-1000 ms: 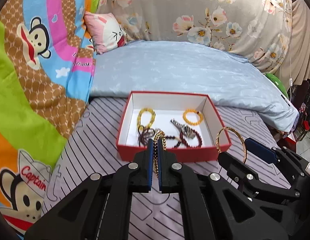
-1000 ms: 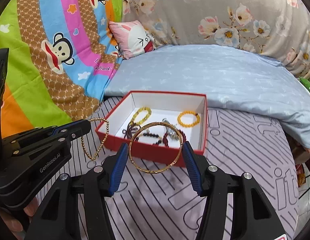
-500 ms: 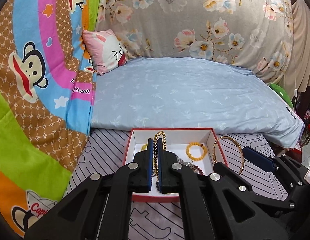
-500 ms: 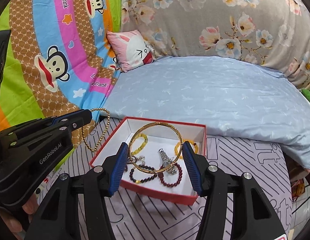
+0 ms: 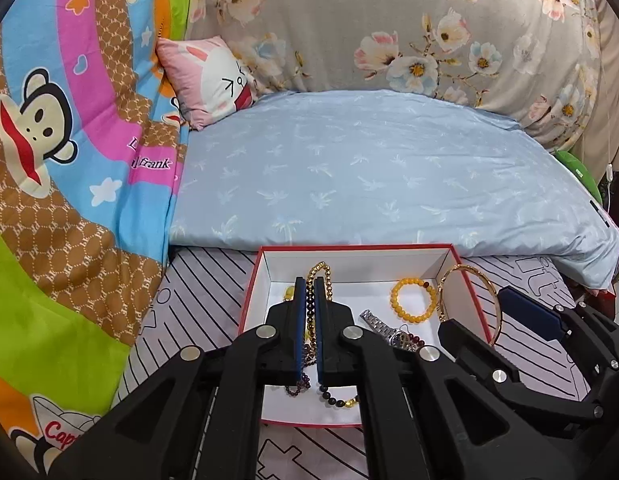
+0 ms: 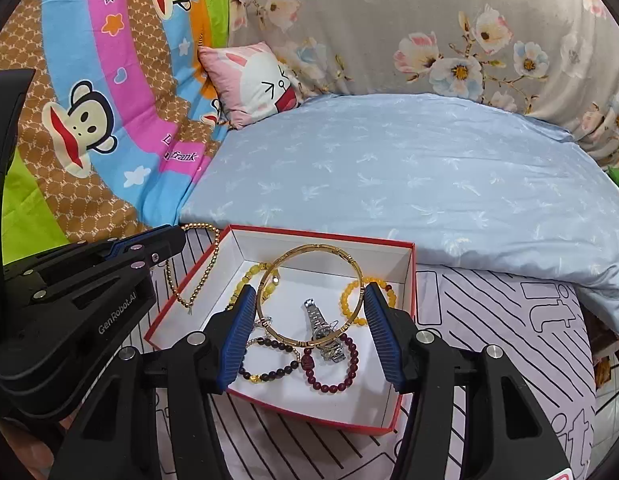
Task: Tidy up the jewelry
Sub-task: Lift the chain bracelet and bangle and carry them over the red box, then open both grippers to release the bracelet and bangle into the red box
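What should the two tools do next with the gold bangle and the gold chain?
Probably lower both a little and let go. The right tool grips the bangle above the red box, and the left tool pinches the chain over it too, so both pieces should drop inside with the other bracelets.

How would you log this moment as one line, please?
left gripper: shut on gold bead chain | right gripper: shut on gold bangle | both over red box
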The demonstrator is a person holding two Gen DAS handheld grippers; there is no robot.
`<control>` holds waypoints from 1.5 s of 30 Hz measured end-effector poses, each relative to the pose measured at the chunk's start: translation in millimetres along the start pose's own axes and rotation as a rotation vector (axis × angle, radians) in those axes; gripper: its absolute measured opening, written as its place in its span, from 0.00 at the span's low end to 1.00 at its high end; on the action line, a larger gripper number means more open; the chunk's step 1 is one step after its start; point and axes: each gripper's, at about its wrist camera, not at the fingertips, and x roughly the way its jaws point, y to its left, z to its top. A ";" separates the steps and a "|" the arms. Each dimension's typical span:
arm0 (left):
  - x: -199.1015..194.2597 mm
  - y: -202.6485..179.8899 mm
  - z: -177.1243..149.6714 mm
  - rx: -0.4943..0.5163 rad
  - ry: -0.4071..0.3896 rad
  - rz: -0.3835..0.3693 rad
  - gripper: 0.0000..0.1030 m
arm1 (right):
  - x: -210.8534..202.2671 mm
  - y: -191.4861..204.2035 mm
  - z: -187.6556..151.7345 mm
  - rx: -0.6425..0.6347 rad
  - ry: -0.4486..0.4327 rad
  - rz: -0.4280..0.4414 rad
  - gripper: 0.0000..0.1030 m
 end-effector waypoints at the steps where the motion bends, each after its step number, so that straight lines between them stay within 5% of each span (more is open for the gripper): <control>1: 2.8 0.6 -0.9 0.000 0.004 0.000 0.03 | 3.0 -0.5 -0.6 0.000 0.004 -0.002 0.52; 24: 36.5 9.1 -13.1 -0.019 0.069 0.004 0.05 | 37.9 -4.0 -10.1 0.003 0.067 -0.019 0.52; 26: 38.2 11.2 -14.5 -0.029 0.074 0.011 0.15 | 40.1 -4.4 -11.5 0.004 0.073 -0.020 0.53; 28: 38.4 13.8 -16.1 -0.039 0.070 0.026 0.49 | 41.5 -5.1 -12.5 0.002 0.070 -0.026 0.55; 30: 36.4 16.5 -17.9 -0.044 0.055 0.052 0.56 | 41.4 -5.6 -13.5 0.002 0.062 -0.042 0.63; 45: 31.2 26.9 -26.3 -0.071 0.072 0.056 0.57 | 32.3 -1.6 -18.2 -0.005 0.062 -0.057 0.66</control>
